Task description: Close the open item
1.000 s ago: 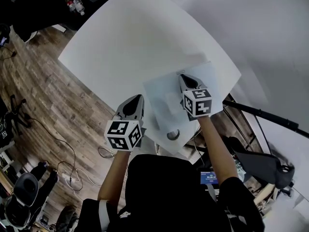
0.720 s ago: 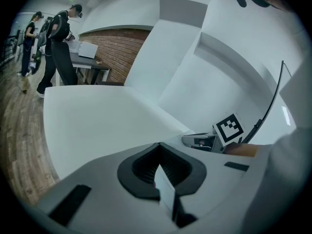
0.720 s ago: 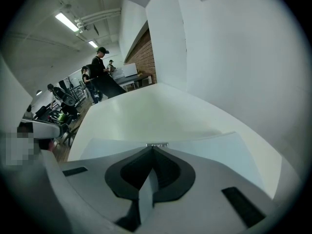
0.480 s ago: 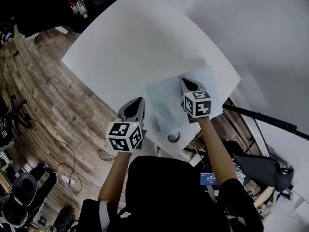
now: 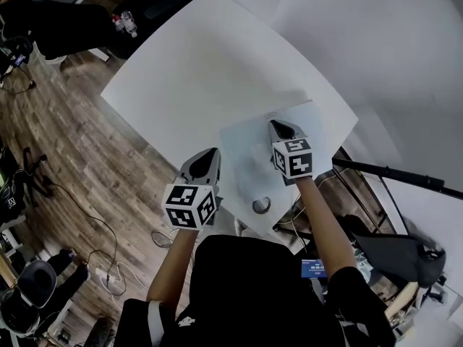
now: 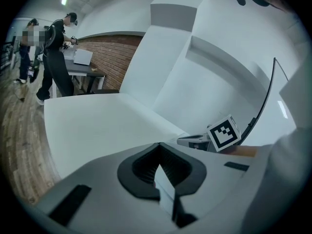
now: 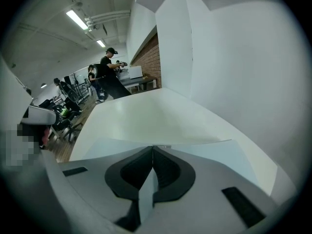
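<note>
Apparently flat, the pale grey item point(image 5: 242, 161) lies at the near right corner of the bench point(image 5: 217, 63) (a small ring point(image 5: 261, 205) sits by its near edge). The right claw point(image 5: 277, 126), pressed together, is over it. The left claw point(image 5: 210, 154), likewise pressed together, is just beside it.

- The right gripper point(image 5: 275, 124) sits over a pale flat sheet point(image 5: 242, 157) at centre frame.
- The left gripper point(image 5: 211, 152) hangs at the white table's point(image 5: 202, 63) lower edge.
</note>
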{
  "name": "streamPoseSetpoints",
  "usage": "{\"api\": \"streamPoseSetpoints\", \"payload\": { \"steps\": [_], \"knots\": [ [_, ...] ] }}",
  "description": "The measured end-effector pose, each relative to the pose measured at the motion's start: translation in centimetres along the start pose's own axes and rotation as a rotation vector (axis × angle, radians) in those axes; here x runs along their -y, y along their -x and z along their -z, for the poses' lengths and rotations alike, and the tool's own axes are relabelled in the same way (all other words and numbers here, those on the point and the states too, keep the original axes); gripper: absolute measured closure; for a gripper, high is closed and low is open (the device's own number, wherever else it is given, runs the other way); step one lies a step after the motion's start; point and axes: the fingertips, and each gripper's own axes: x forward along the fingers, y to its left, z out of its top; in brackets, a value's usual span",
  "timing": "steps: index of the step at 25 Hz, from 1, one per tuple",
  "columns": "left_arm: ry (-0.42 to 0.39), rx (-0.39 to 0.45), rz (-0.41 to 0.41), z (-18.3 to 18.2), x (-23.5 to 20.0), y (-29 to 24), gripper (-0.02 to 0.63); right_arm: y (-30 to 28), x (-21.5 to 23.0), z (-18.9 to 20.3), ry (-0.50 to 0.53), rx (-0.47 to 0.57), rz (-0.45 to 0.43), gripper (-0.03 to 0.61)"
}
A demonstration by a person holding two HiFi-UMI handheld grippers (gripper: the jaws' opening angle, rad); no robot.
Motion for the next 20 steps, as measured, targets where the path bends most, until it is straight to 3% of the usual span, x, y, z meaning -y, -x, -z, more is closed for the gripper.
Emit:
{"api": "streamPoseSetpoints", "payload": {
  "steps": [20],
  "knots": [
    [-0.093,0.107,-0.026,0.3,8.7,5.2,0.603,10.8,-0.9,-0.2,0.015,0.183,-0.056,0.54]
  ]
}}
